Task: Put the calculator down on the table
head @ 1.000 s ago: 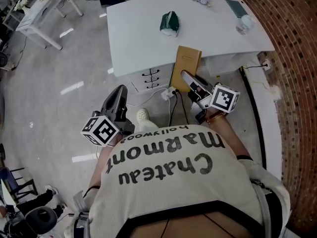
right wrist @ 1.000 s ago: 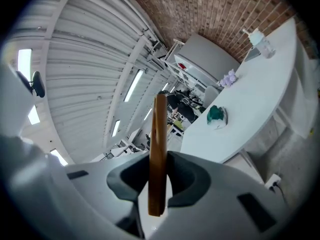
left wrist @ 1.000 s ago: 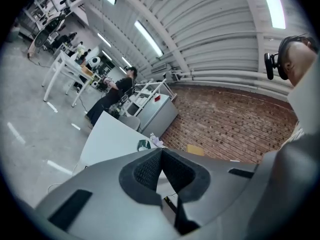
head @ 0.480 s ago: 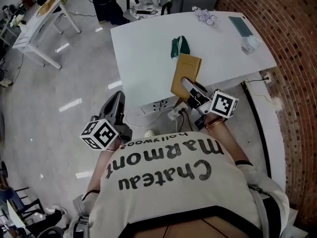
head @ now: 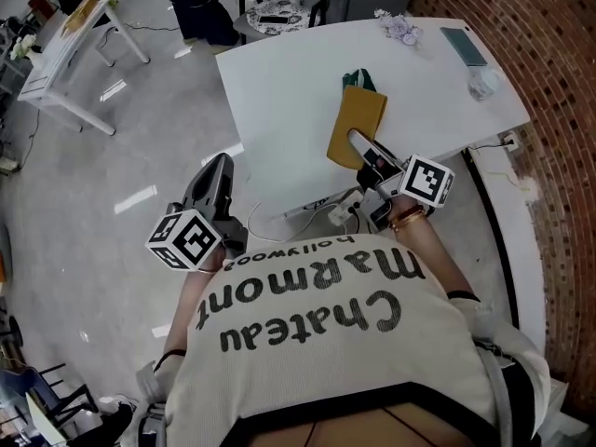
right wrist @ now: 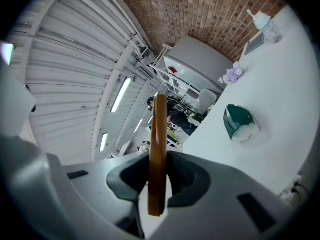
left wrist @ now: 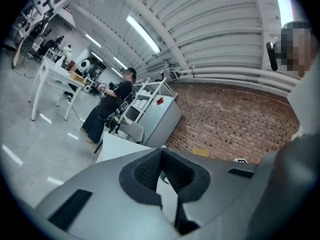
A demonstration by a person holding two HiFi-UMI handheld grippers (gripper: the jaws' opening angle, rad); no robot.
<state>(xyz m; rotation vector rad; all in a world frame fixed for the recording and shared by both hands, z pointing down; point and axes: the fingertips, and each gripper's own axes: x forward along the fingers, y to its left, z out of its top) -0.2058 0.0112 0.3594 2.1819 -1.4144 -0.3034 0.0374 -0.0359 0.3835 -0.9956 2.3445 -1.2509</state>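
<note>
the right gripper (head: 358, 143) pinches the tan calculator (head: 359, 117) over the white table's (head: 279, 82) near part; the left gripper (head: 220, 164), jaws pressed together, holds nothing at left.

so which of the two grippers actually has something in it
The right gripper: its jaws are clamped on the flat tan calculator, which stands edge-on between them. The left gripper has its jaws together with nothing in them.

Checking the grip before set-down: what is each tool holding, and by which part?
The right tool clamps the flat tan calculator by its near end, edge-on between the pads; the left tool holds nothing.
</note>
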